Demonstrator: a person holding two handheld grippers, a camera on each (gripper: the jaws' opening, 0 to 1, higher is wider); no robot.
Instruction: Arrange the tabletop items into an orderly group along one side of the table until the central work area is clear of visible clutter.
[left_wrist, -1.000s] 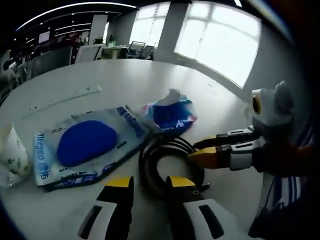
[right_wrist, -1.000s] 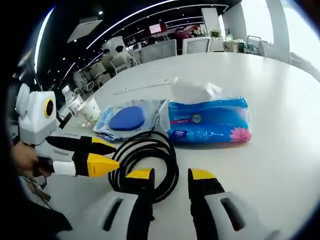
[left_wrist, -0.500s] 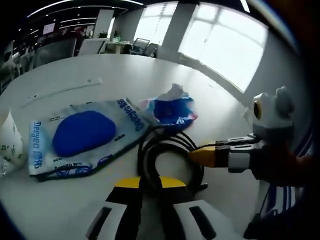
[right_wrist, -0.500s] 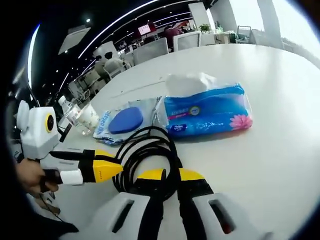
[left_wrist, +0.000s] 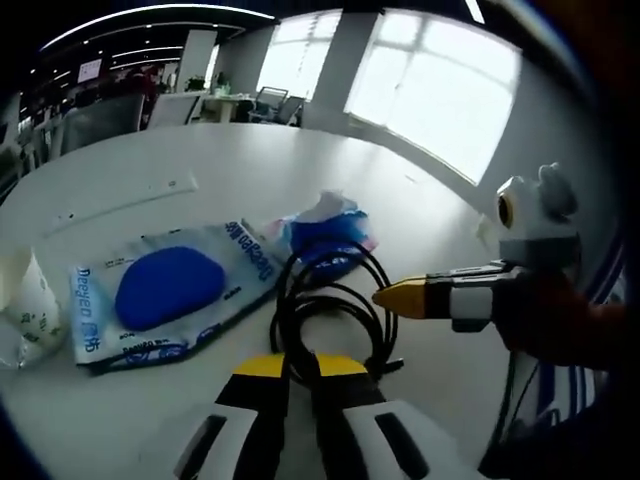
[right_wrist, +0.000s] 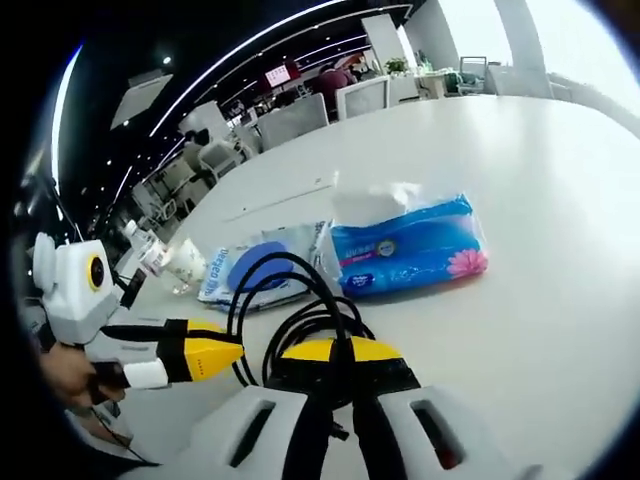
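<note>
Both jaws clamp cable (left_wrist: 330, 300).

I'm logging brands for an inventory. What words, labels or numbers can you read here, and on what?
"Deegeo": on the flat wipes pouch with the blue oval lid, printed along its short edges, in the left gripper view.
Smaller print on the same pouch: too blurred to read.
Blue tissue pack: round logo and dark label strip, too small to read.
Cup: green marks, unreadable.
Red wall sign: unreadable.
</note>
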